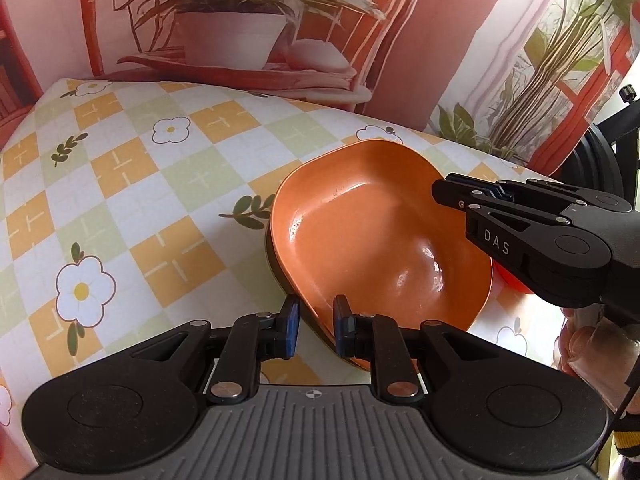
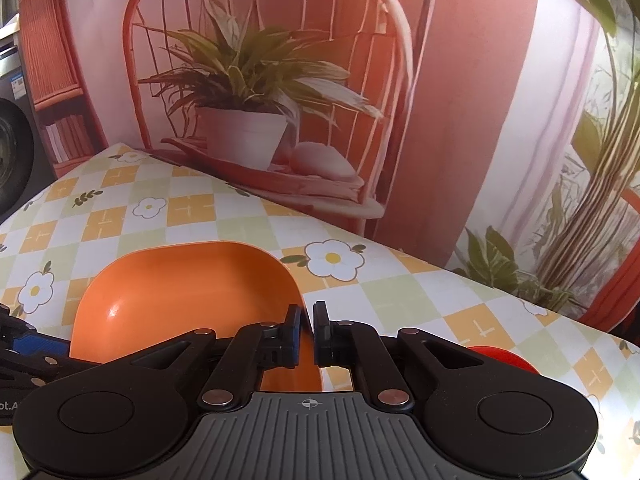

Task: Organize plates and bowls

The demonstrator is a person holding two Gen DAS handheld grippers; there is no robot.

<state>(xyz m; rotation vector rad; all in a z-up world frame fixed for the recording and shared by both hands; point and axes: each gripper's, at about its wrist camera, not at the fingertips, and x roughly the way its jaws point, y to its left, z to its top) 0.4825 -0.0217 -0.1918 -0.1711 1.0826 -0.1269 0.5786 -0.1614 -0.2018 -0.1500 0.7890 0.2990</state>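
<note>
Your left hand-held gripper straddles the glossy orange squarish plastic bowl, unclamped; right hand-held gripper nearly together at its rim: it may slip.

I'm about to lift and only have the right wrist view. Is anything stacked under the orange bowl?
Observer: Yes. The left wrist view shows a dark dish beneath the orange bowl, with its edge peeking out along one side.
Operator: Where is the left gripper? I only see a sliver of it.
Observer: The left gripper is at the bowl's near rim, jaws apart with the rim between them.
Operator: How does my gripper look from there?
Observer: The right gripper comes in from the side, tips at the bowl's far edge. I cannot tell whether it is pinching the rim.
</note>
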